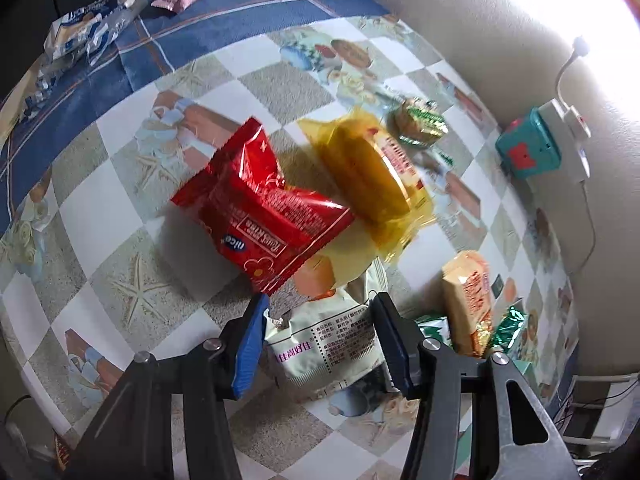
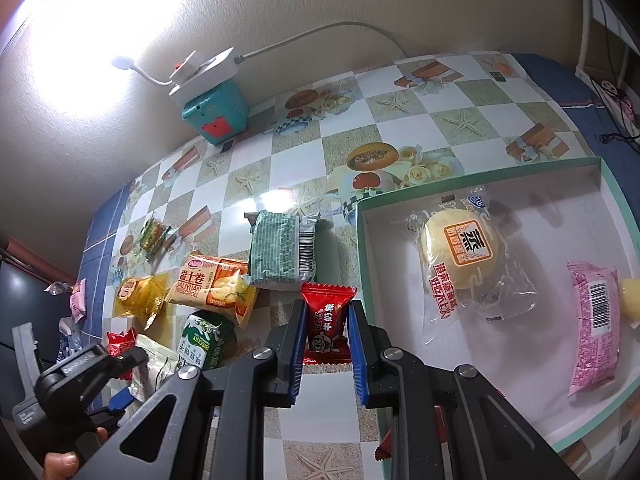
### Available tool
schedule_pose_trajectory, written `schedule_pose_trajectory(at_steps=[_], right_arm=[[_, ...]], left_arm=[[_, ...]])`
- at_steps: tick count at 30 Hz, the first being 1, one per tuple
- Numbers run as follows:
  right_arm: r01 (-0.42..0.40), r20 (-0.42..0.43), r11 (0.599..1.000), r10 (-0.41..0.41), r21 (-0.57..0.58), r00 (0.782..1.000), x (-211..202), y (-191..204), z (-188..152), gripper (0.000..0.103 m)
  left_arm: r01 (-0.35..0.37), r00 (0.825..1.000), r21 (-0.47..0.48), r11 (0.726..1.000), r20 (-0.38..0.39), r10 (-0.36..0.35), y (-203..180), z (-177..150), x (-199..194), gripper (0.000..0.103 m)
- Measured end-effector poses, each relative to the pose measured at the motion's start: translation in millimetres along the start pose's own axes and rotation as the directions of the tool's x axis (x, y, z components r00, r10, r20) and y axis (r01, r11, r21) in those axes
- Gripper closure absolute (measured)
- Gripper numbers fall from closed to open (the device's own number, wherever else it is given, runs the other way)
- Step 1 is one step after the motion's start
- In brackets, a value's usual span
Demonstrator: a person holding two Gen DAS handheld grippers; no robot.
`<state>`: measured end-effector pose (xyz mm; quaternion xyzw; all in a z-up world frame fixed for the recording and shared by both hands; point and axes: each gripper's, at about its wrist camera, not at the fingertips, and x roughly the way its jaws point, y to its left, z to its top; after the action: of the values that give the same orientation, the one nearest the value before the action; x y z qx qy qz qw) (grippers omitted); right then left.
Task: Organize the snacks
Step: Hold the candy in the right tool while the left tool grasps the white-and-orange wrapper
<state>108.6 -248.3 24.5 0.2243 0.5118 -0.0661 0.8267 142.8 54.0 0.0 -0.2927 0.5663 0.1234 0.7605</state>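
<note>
Clamped between my right gripper's [image 2: 327,334] blue pads is a small red candy packet [image 2: 327,320], upright, with crimped zigzag ends, white characters and a cartoon face on its front; it hangs just beside the left wall of the white box [image 2: 480,188], whose rim is green. Inside that box lie a clear-wrapped pale yellow bun [image 2: 460,254] with an orange label and a pink packet [image 2: 594,328] showing a barcode.

My left gripper [image 1: 320,320] is closed on a pale green-white pouch [image 1: 328,344] printed with small black text, its torn top edge by the left pad. Beyond it on the checked tablecloth [image 1: 120,208] sit a glossy red bag [image 1: 264,212] marked "nice" and, touching it, a cake in a yellow wrapper [image 1: 368,172]. To the right stands an orange biscuit-roll pack [image 1: 468,300], with a small green sweet [image 1: 420,120] farther off.
</note>
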Motion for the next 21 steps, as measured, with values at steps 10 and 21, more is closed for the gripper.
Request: schedule_pose_trajectory(at_steps=[10, 21], right_arm=[[-0.013, 0.015, 1.000, 0.012, 0.009, 1.000, -8, -4, 4, 0.081], [-0.020, 0.019, 1.000, 0.019, 0.020, 1.000, -10, -9, 5, 0.081]], left_arm=[[0.020, 1.000, 0.000, 1.000, 0.014, -0.020, -2, 0, -11, 0.052], [0.051, 0.999, 0.011, 0.999, 0.018, -0.051, -9, 0, -15, 0.054]])
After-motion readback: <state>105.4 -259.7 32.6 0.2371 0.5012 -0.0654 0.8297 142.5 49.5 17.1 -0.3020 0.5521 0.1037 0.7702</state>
